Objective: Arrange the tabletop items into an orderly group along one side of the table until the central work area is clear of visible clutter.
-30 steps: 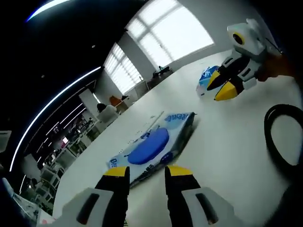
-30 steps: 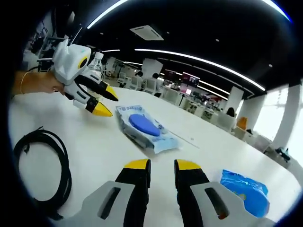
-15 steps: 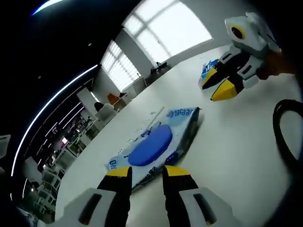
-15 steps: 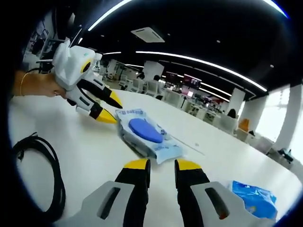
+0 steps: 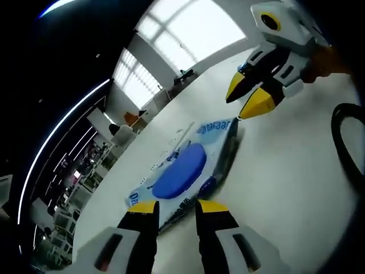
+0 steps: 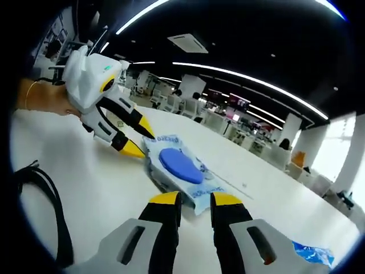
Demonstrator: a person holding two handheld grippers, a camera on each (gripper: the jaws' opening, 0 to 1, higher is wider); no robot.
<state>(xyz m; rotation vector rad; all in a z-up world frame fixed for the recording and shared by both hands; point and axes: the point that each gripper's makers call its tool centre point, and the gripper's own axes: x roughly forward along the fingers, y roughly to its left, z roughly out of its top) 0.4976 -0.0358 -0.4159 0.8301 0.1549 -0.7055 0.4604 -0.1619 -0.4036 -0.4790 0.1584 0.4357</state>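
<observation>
Both grippers close in on the wipes pack point(image 5: 185, 176) lying mid-table point(image 5: 285, 188). Left gripper point(image 5: 178, 206) and right gripper point(image 6: 195, 198) are slightly parted, holding nothing (a cable point(image 6: 43, 205) lies nearby). Next move, likely: straddle the pack's ends, pinch, and carry it aside.

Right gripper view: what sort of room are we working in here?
Probably a large open-plan office: rows of desks and chairs recede behind the white table, long ceiling light strips run overhead, and big windows show in the left gripper view.
</observation>
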